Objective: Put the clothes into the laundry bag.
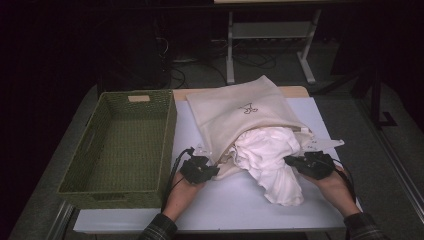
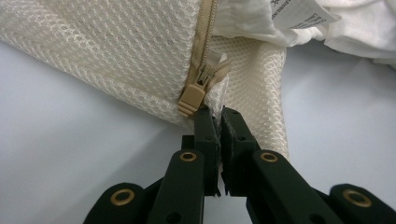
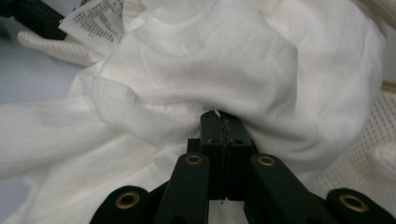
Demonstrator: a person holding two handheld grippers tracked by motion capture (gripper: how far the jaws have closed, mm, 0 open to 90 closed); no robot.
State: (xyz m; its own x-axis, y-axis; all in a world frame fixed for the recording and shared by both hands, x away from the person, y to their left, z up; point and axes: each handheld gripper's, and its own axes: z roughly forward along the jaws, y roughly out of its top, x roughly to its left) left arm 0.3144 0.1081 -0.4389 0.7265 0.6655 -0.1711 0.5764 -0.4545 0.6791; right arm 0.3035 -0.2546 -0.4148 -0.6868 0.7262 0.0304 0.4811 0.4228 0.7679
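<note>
The white garment (image 1: 272,162) hung half out of the mesh bag (image 1: 240,112) on the table (image 1: 225,210); my right gripper (image 3: 223,116) pinched its fold to draw it free, while my left gripper (image 2: 218,114) clamped the bag's corner beside the zip (image 2: 192,98) as an anchor

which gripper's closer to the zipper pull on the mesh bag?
Left. The left gripper pinches the mesh bag right beside the zipper pull; the right gripper grips the white garment, farther off.
</note>
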